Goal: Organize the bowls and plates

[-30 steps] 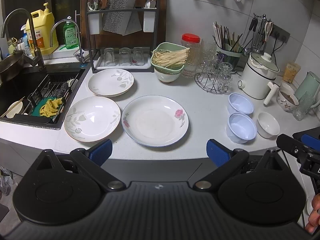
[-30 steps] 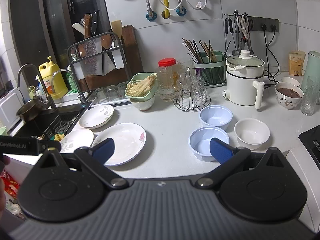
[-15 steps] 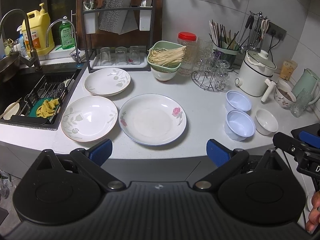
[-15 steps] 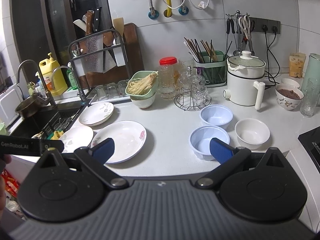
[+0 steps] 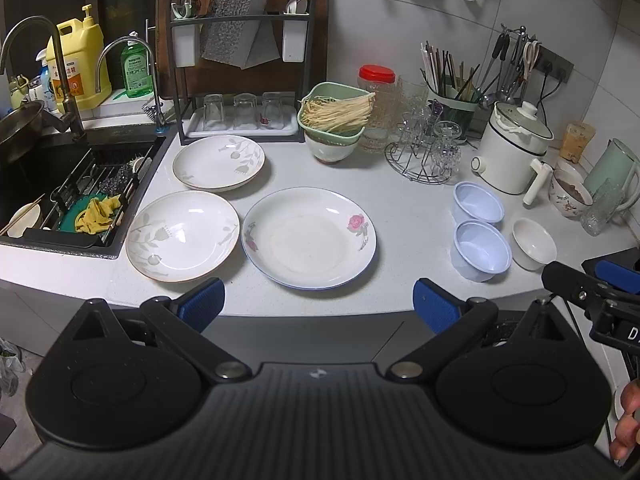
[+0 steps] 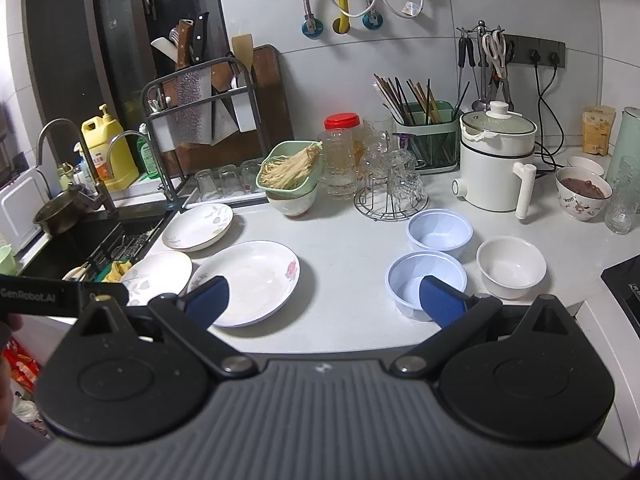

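Observation:
Three plates lie on the white counter: a large rose-patterned plate (image 5: 309, 237) (image 6: 250, 280), a leaf-patterned plate (image 5: 183, 235) (image 6: 158, 278) to its left by the sink, and a smaller leaf plate (image 5: 219, 162) (image 6: 198, 226) behind. To the right stand two pale blue bowls (image 5: 478, 203) (image 5: 481, 250) (image 6: 439, 232) (image 6: 424, 280) and a small white bowl (image 5: 534, 243) (image 6: 511, 266). My left gripper (image 5: 318, 304) hovers open before the counter edge, in front of the rose plate. My right gripper (image 6: 326, 298) is open and empty, between the rose plate and the near blue bowl.
A sink (image 5: 48, 196) with a rack and yellow cloth sits at left. Behind are a knife rack with glasses (image 5: 240, 116), a green basket of noodles on a bowl (image 5: 334, 118), a glass stand (image 5: 424, 152), a white electric pot (image 5: 512, 148), and a bowl of food (image 6: 584, 194). A stove edge (image 6: 624, 280) is at right.
Both views have drifted slightly; the left gripper has risen and tilted a little, so the counter sits slightly lower and farther left in view. No object has moved; both grippers stay open.

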Demonstrator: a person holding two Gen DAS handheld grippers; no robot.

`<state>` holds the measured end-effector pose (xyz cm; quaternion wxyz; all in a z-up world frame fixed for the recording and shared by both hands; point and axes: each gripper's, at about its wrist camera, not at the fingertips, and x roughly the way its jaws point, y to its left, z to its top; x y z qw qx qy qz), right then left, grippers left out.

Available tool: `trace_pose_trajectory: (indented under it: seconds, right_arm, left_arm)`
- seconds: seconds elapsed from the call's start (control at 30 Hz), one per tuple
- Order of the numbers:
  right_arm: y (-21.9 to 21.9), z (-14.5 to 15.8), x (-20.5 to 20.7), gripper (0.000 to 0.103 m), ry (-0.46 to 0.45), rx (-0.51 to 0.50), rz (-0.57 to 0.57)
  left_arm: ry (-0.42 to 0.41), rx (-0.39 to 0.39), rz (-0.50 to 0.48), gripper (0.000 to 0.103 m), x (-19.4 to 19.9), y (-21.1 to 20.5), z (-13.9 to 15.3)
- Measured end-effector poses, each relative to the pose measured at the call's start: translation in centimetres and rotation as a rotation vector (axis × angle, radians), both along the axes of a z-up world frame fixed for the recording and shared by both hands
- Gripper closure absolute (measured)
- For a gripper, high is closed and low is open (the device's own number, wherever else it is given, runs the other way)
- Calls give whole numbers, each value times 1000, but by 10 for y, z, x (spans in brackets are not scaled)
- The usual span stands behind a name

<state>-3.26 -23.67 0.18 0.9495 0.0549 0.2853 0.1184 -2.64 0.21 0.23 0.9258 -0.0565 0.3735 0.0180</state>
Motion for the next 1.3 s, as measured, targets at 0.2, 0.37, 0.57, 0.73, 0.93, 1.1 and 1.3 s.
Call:
trace_pose_trajectory:
  seconds: [0.2,0.37,0.57,0.73,0.93,1.1,1.3]
  right_arm:
    - [0,0,0,0,1,-2,1]
    - [-2,-1,1,0,7,0,-2]
    - [4,-2,4,0,8,7,20]
    - [10,-7,8,0,22,9,30]
    - [16,-9,13,0,20,41,40]
    - [26,-13,12,0,20,29,64]
    - [40,-16,23,0,32,6,86]
  left_arm:
    - [5,-1,1,1,-1,1,0]
    - [8,2,3,1,-3,0,2]
    - [10,11,18,1,-1,3,2]
    - [21,9,21,1,3,8,1]
    - [23,14,25,1,12,18,-1]
    - [30,6,20,1,21,26,-7]
    - [61,-12,21,1,44,43,-19]
